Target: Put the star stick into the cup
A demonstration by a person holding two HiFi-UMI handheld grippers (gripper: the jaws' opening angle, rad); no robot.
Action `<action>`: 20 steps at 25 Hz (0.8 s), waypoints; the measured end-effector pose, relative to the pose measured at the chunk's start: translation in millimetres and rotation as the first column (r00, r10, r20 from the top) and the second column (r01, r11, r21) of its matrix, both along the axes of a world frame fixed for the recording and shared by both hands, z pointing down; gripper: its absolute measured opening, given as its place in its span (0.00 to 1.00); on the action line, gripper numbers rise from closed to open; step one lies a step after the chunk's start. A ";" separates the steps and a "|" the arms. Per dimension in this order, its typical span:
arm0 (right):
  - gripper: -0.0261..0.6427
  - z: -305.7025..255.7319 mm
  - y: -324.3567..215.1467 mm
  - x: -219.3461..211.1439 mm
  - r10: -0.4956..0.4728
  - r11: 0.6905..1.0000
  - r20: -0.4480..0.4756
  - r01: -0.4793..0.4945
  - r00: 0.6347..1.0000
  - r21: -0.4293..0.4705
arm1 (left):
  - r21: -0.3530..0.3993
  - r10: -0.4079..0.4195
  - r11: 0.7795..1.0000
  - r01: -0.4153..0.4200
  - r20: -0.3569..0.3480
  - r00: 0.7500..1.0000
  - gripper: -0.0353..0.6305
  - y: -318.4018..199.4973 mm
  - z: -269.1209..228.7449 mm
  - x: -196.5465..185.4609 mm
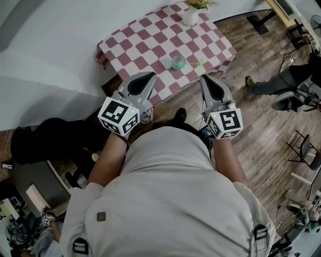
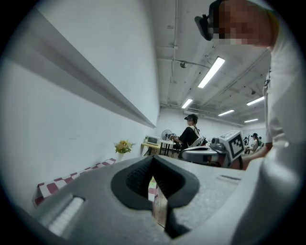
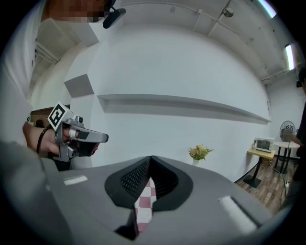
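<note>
A small see-through cup point(image 1: 178, 62) stands near the front edge of the table point(image 1: 145, 45), which has a red and white checked cloth. The pale green star stick point(image 1: 199, 63) lies on the cloth just right of the cup. Both grippers are held up in front of my chest, short of the table. My left gripper point(image 1: 149, 75) points at the table's near edge; its jaw tips point(image 2: 152, 157) meet with nothing between them. My right gripper point(image 1: 204, 78) is level with it, below the star stick, jaw tips point(image 3: 151, 158) closed and empty.
A white vase with yellow flowers point(image 1: 190, 15) stands at the table's far edge. A white wall with a ledge point(image 1: 45, 65) runs along the left. On the wooden floor point(image 1: 261, 115) at the right sits a person point(image 1: 281, 83), with chairs nearby.
</note>
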State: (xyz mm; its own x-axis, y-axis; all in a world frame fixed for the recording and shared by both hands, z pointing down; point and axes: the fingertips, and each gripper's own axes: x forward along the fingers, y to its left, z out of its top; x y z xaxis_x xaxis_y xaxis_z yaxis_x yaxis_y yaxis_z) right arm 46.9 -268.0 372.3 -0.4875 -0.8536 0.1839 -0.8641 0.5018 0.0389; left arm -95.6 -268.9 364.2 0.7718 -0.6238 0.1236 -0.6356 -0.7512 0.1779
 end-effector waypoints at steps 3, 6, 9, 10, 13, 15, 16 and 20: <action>0.05 -5.1 9.7 -3.9 0.005 1.000 -0.005 -0.005 1.000 0.009 | 0.012 0.019 1.000 -0.019 0.005 1.000 0.06 5.7 -1.0 0.1; 0.05 -6.9 22.3 -3.2 -0.003 1.000 -0.012 0.003 1.000 0.010 | 0.014 0.027 1.000 -0.028 0.007 1.000 0.06 12.7 0.7 2.1; 0.05 -7.9 30.4 0.0 -0.013 1.000 -0.005 0.013 1.000 0.010 | 0.010 0.022 1.000 -0.022 0.003 1.000 0.06 18.5 1.9 3.8; 0.05 -8.9 32.1 1.0 -0.020 1.000 -0.002 0.020 1.000 0.013 | 0.010 0.019 1.000 -0.019 0.004 1.000 0.06 20.4 2.0 5.2; 0.05 -12.9 35.3 4.7 -0.048 0.999 0.005 0.048 0.999 0.022 | 0.011 0.006 1.000 -0.006 0.010 1.000 0.06 25.7 -0.6 11.2; 0.05 -15.4 37.9 8.8 -0.072 0.997 0.010 0.072 0.997 0.026 | 0.016 -0.010 1.000 0.009 0.014 1.000 0.06 28.4 -5.0 16.1; 0.05 -16.3 39.6 12.2 -0.083 0.996 0.013 0.083 0.996 0.027 | 0.019 -0.020 1.000 0.019 0.016 1.000 0.06 29.6 -7.4 19.3; 0.05 -16.6 50.2 35.5 -0.120 0.993 0.015 0.119 0.993 0.026 | 0.016 -0.061 0.998 0.061 0.011 0.998 0.06 36.9 -10.4 39.4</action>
State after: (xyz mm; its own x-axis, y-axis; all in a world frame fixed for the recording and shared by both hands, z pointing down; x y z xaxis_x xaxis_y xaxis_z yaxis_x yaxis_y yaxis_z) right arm 82.4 -217.8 355.7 -0.5891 -0.7931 0.1549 -0.7985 0.6008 0.0391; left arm -56.2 -232.0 353.8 0.7308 -0.6716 0.1222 -0.6823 -0.7136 0.1590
